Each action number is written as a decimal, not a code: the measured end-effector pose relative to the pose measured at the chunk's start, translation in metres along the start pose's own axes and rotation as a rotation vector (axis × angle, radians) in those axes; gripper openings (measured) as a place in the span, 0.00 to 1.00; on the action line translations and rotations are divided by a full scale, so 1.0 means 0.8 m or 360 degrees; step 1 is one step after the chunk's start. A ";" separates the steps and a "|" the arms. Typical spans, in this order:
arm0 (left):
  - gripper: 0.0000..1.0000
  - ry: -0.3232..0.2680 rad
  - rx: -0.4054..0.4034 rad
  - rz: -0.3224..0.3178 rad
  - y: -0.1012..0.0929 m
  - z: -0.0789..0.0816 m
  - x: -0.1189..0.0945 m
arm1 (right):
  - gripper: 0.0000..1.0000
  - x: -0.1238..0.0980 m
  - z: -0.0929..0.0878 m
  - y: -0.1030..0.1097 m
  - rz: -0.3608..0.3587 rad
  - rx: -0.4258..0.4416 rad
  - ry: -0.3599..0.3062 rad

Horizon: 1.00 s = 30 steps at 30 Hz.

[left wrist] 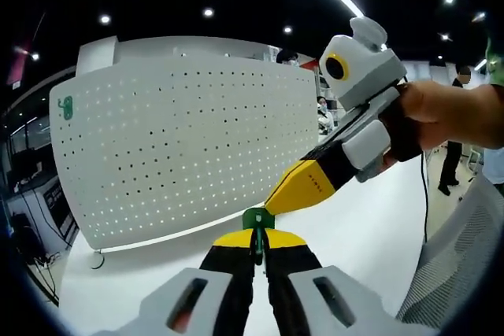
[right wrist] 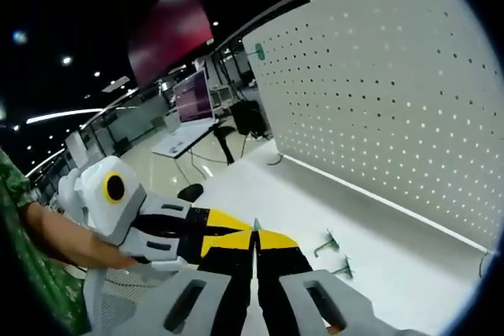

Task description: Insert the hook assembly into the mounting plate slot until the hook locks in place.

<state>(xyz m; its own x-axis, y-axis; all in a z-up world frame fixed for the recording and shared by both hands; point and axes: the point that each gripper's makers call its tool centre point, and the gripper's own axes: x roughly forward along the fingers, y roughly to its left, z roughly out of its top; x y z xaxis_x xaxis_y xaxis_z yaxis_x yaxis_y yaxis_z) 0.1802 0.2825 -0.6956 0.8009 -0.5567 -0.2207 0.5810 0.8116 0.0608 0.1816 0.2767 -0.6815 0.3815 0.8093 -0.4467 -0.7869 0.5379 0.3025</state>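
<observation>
Hook (left wrist: 257, 222), small green plastic-looking piece, sits pinched between the yellow tips of my left hand-held gripper (left wrist: 257, 243), jaws narrow on it. Judging it light, stiff, a bit slippery; best held by its flat base, leaving the prong free for the white pegboard (left wrist: 189, 147) standing upright just ahead. Right hand-held gripper (left wrist: 293, 189) reaches in beside the hook; its jaws look pressed together in its own view, whether on anything I cannot tell. Right gripper view shows two spare hooks (right wrist: 327, 243) on the white surface (right wrist: 260, 186); both views show one hook mounted at the board's top corner (left wrist: 66, 107).
</observation>
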 end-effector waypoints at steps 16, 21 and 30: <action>0.04 0.0007 0.0002 -0.0011 -0.004 0.000 -0.002 | 0.00 -0.002 -0.004 -0.005 -0.0025 0.0050 0.0020; 0.03 -0.0007 -0.0007 -0.0013 -0.005 0.002 -0.003 | 0.00 -0.004 -0.002 -0.003 -0.0018 0.0053 0.0002; 0.03 -0.0005 -0.0039 -0.0006 -0.002 0.001 -0.003 | 0.04 -0.008 0.011 -0.001 -0.0014 0.0040 -0.0057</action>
<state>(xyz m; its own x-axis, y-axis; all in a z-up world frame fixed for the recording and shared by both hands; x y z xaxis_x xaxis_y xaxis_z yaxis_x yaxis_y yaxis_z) 0.1771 0.2824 -0.6947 0.7993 -0.5601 -0.2179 0.5801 0.8137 0.0361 0.1841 0.2727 -0.6717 0.4056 0.8123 -0.4191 -0.7713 0.5502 0.3200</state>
